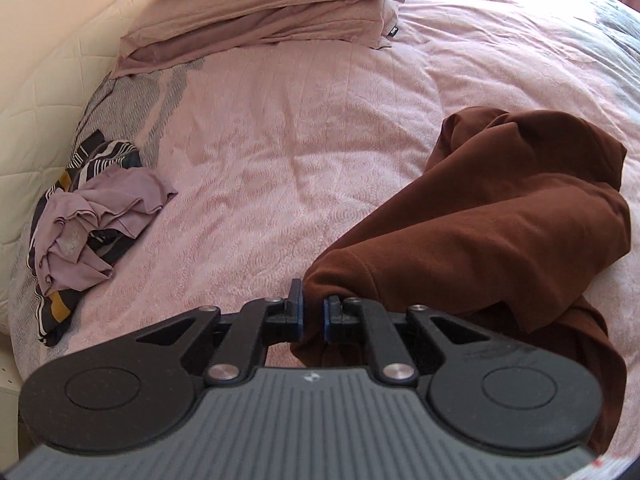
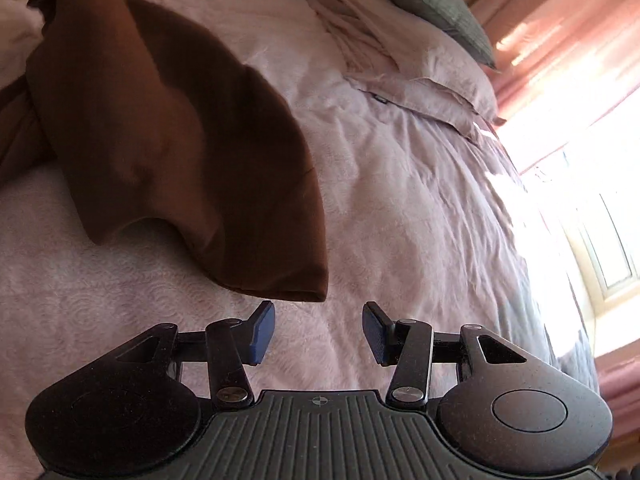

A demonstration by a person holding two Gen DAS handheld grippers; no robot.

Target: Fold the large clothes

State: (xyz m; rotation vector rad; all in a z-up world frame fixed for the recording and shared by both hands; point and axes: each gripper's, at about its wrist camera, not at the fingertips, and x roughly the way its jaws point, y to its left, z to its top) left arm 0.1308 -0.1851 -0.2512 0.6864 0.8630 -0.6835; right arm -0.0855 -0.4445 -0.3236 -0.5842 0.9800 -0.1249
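Left hand-held gripper (image 1: pixel 314 312) pinches brown garment (image 1: pixel 500 216); right hand-held gripper (image 2: pixel 318 332) spread. I should clamp the near corner (image 2: pixel 304 284), then pull taut.

Hidden and cropped cloth

The brown garment (image 1: pixel 500 220) runs off the left wrist view's right edge; its pinched hem vanishes between the fingers (image 1: pixel 297 304).

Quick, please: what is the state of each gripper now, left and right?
Left gripper: shut on an edge of the brown garment.
Right gripper: open, holding nothing, just short of the garment's hanging corner.
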